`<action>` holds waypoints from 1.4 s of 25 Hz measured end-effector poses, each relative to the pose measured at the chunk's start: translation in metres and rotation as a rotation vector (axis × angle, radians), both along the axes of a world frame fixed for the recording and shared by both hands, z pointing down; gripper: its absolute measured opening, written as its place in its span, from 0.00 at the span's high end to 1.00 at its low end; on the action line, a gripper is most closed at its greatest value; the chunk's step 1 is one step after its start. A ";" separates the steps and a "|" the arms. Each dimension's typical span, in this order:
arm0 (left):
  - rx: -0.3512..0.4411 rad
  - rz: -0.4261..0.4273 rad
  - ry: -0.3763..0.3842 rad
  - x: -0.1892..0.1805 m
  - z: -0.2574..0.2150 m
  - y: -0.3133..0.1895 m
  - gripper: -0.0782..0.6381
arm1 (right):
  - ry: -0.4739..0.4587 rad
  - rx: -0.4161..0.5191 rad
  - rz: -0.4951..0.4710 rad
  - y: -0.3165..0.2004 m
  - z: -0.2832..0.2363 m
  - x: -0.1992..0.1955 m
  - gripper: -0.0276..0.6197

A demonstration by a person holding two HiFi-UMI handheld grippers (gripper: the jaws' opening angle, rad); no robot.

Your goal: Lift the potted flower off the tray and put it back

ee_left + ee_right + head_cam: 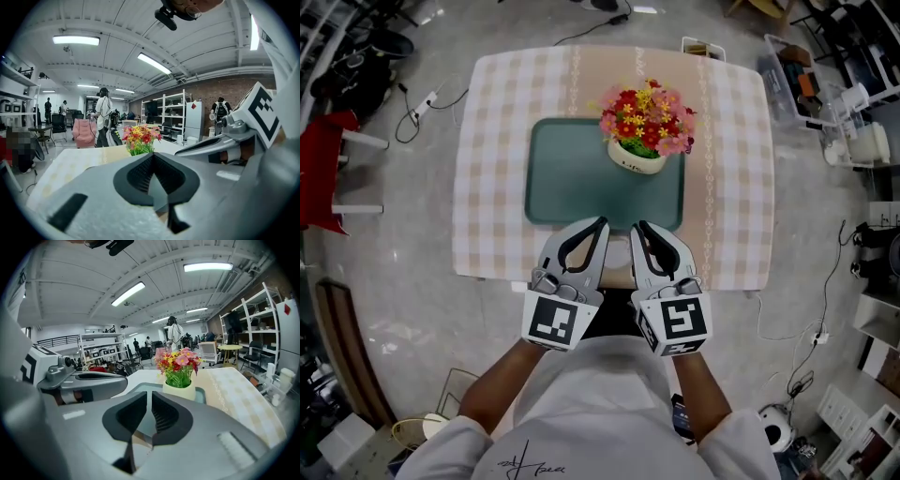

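The potted flower [638, 157], a cream pot with red, pink and yellow blooms, stands upright in the far right corner of the green tray [572, 178]. Both grippers hover side by side over the table's near edge, short of the tray. My left gripper [602, 223] is shut and empty, its tips touching. My right gripper [639, 226] holds nothing, and a narrow slit shows between its jaws. In the right gripper view the pot [178, 391] sits ahead on the tray [140, 391], beyond my right gripper [149, 395]. In the left gripper view the flowers [139, 138] rise behind my left gripper [153, 155].
The tray lies mid-table on a beige checked cloth [497, 141]. A small box [703, 47] sits at the table's far right corner. A red chair [323, 169] stands to the left, storage bins [806, 84] to the right. A person [103, 115] stands far off.
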State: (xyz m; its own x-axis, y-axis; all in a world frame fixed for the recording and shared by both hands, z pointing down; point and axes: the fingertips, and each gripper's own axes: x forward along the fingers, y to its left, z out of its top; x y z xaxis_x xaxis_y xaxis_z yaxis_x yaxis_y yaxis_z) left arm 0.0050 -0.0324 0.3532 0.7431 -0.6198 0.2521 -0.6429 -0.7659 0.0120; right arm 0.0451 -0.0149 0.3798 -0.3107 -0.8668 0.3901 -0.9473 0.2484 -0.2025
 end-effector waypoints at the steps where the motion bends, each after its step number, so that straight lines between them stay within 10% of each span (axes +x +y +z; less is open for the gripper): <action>1: 0.002 -0.001 -0.005 0.004 0.007 0.000 0.90 | -0.005 0.000 0.000 0.001 0.007 0.003 0.90; 35: -0.206 -0.037 -0.098 0.031 0.106 -0.120 0.68 | -0.013 -0.135 0.011 -0.109 0.085 0.060 0.71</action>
